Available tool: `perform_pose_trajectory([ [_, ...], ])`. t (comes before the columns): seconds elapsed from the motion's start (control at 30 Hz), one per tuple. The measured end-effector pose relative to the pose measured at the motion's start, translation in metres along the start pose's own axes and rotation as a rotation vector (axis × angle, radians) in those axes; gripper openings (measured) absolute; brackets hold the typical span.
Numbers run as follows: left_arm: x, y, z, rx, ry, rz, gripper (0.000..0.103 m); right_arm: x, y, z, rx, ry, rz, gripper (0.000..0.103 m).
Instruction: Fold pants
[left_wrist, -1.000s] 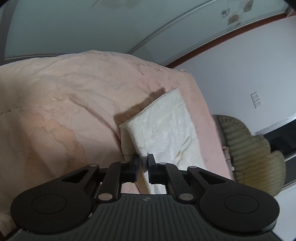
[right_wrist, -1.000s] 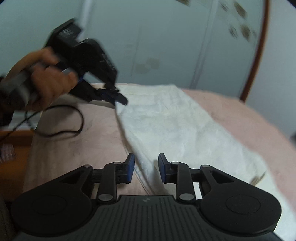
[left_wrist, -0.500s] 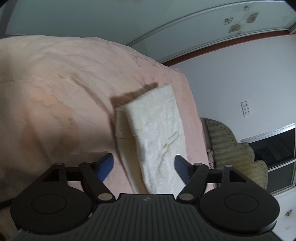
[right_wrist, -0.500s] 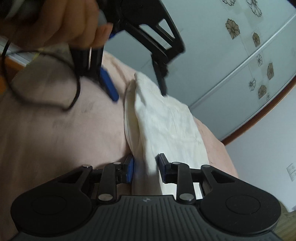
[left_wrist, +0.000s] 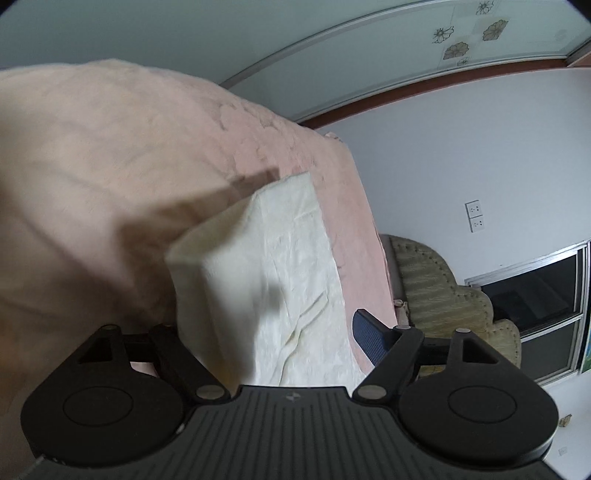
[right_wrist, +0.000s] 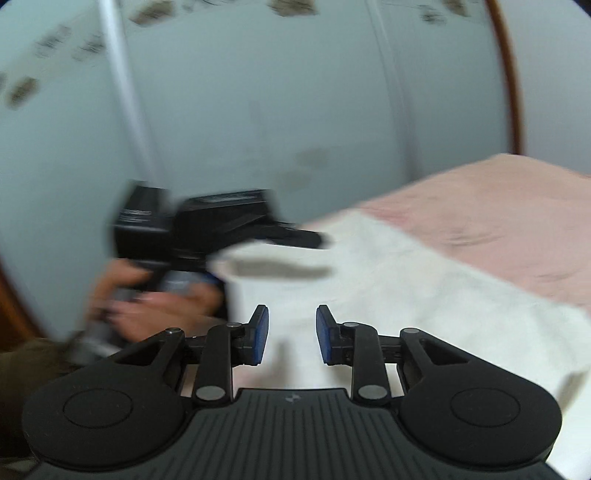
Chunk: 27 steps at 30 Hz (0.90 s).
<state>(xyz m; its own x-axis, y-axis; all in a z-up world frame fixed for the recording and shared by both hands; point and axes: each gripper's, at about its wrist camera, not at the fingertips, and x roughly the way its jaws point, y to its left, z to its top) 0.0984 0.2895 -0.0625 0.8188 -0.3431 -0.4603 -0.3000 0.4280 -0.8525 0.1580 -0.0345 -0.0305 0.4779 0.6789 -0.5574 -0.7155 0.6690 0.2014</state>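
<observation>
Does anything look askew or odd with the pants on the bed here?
Slightly. The cream pants lie folded in a long strip on the pink blanket, but the near end stands raised and creased rather than flat. Nothing is spilled or damaged.

Pink bed (left_wrist: 110, 184) bare left of folded pants (left_wrist: 280, 266); armchair (left_wrist: 436, 295) blocks bed's right edge.

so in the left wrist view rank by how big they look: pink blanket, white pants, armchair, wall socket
1. pink blanket
2. white pants, though nearness to the camera inflates them
3. armchair
4. wall socket
</observation>
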Motion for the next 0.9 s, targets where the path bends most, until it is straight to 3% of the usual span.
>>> perform_pose_trajectory([
  [0.07,0.002,-0.005,0.0,0.043,-0.016,0.029,0.065,0.033,-0.005,-0.008,-0.029,0.133,-0.071,0.046],
  [0.13,0.007,-0.011,0.0,0.121,-0.019,0.1,0.022,0.039,-0.003,-0.018,-0.088,0.099,-0.077,0.055],
  [0.2,0.008,-0.016,-0.004,0.212,-0.042,0.161,0.012,0.035,-0.001,-0.014,-0.084,0.106,-0.076,0.057],
  [0.27,0.004,-0.025,-0.01,0.268,-0.065,0.178,0.012,0.025,-0.008,-0.007,-0.068,0.058,-0.054,0.057],
  [0.4,-0.016,-0.062,-0.026,0.409,-0.125,0.165,0.011,-0.007,-0.015,0.001,-0.065,-0.063,-0.104,0.057],
  [0.53,-0.037,-0.121,-0.064,0.645,-0.2,0.117,0.011,-0.041,-0.017,0.008,-0.123,-0.14,-0.119,0.057],
  [0.67,-0.055,-0.17,-0.124,0.893,-0.261,0.049,0.011,-0.083,-0.017,0.002,-0.204,-0.238,-0.09,0.062],
  [0.8,-0.058,-0.203,-0.18,1.046,-0.23,-0.053,0.012,-0.119,-0.021,-0.015,-0.298,-0.317,-0.131,0.071],
  [0.9,-0.051,-0.219,-0.213,1.089,-0.175,-0.116,0.012,-0.149,-0.033,-0.034,-0.271,-0.337,-0.164,0.077],
])
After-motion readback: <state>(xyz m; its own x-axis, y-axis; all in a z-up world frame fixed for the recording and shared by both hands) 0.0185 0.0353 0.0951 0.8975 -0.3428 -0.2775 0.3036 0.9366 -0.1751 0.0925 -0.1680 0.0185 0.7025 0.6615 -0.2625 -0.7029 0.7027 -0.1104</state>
